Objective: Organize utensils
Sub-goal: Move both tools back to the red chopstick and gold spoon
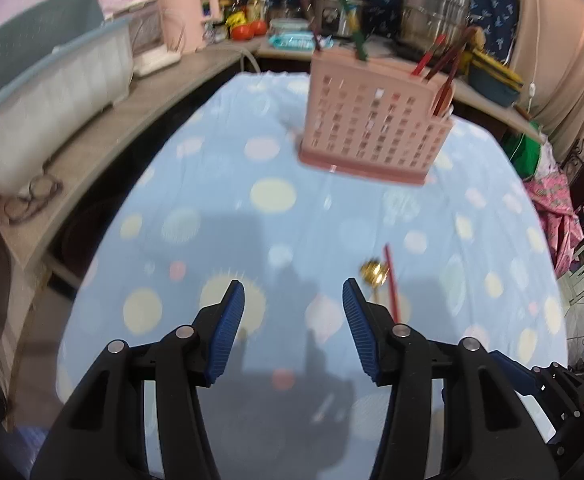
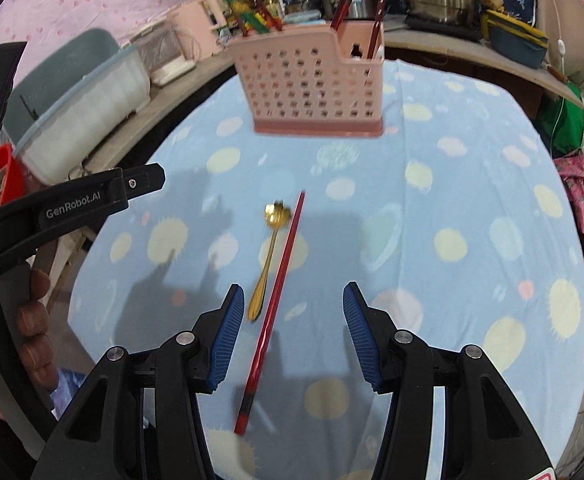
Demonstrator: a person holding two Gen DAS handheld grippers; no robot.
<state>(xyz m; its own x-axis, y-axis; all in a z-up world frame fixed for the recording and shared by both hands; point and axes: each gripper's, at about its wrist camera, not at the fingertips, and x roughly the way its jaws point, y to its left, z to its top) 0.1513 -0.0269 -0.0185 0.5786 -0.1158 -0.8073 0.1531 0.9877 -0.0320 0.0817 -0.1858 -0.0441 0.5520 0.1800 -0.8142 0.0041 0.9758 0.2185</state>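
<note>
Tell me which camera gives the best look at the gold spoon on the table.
The right wrist view. There the gold spoon lies whole on the dotted tablecloth, bowl to handle, beside the red chopstick, just ahead of the right gripper. The left wrist view catches only its blurred bowl; the left gripper's right finger hides the handle.

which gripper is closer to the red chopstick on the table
Right. The right gripper hangs over the red chopstick, which runs between its open jaws in the right wrist view. The left gripper sits off to the chopstick's left, with the chopstick beyond its right jaw.
</note>
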